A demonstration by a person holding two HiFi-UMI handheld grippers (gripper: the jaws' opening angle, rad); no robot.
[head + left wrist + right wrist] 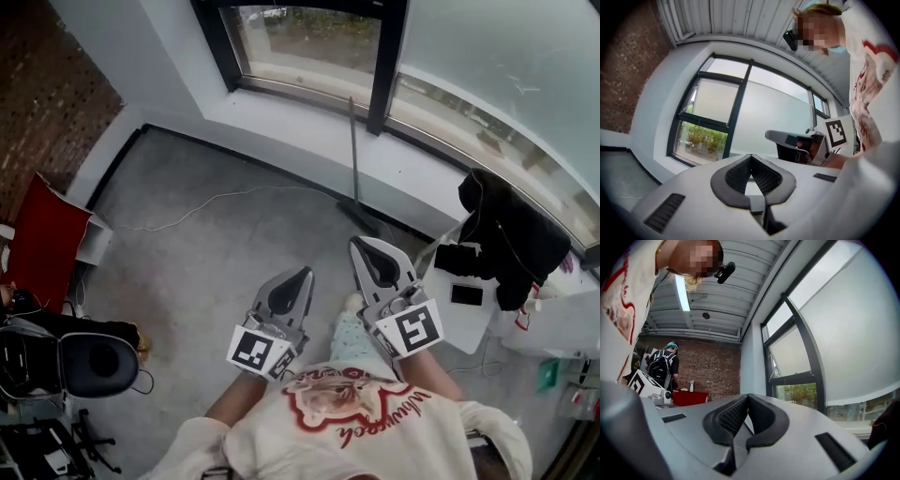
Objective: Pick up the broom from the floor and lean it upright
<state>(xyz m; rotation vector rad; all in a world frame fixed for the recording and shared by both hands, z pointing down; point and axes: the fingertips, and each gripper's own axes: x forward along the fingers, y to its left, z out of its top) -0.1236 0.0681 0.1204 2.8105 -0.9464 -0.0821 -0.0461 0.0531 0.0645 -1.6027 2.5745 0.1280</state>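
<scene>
Since the broom (354, 159) already stands upright, its thin handle leaned on the white wall under the window (309, 42) and its dark head set on the grey floor (234, 272) at the wall's foot, the task is judged as good as done; only a clean retreat seems left; it is best done with both grippers kept away from the handle, so nothing is knocked sideways, and the lean should be checked for slip along the wall; the left gripper (303, 274) is seen fully closed on nothing, pads together at the tips; the right gripper (362, 244) is likewise closed and empty; both are held near the person's body, well apart from the broom; counted: one broom, two grippers, one white cable (216, 200) trailed over the floor, one black garment (511, 234) heaped on a white table (459, 328), one phone (466, 294) beside it.
</scene>
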